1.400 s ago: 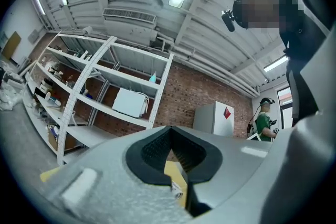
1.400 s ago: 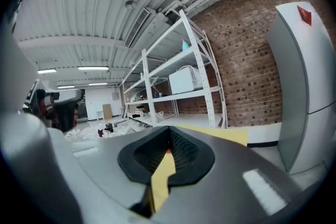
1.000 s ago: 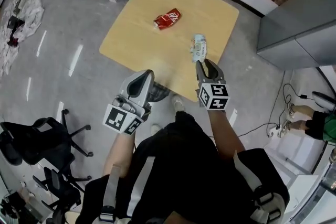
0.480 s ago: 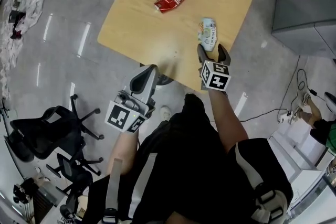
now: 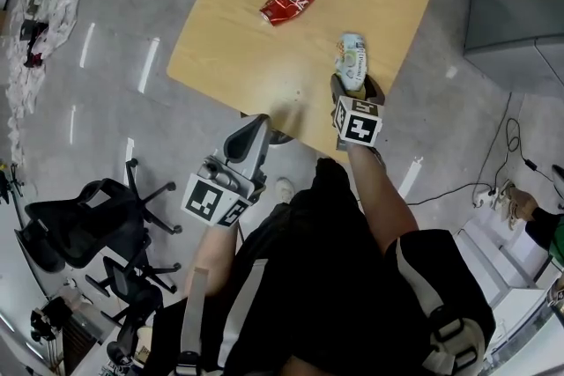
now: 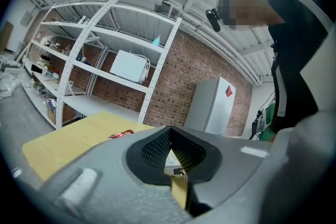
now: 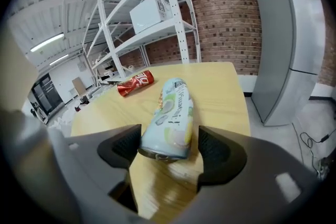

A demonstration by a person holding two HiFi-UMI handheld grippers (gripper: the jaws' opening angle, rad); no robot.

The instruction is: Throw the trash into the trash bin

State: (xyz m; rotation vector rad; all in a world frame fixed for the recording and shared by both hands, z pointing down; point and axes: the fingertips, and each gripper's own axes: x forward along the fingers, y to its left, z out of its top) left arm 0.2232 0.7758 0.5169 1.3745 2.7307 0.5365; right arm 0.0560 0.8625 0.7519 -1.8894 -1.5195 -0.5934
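Black office chairs [image 5: 66, 224] stand on the grey floor [image 5: 115, 119].

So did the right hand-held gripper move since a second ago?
Yes. The right hand-held gripper has come closer to the pale can on the table; its jaws have just been opening and now flank the can's near end.

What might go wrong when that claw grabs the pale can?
The right claw has just opened, with the pale can between its jaws, lying on its side near the edge of the table. Closing could push it off. The can sits closer to one pad, so it might slip or twist.
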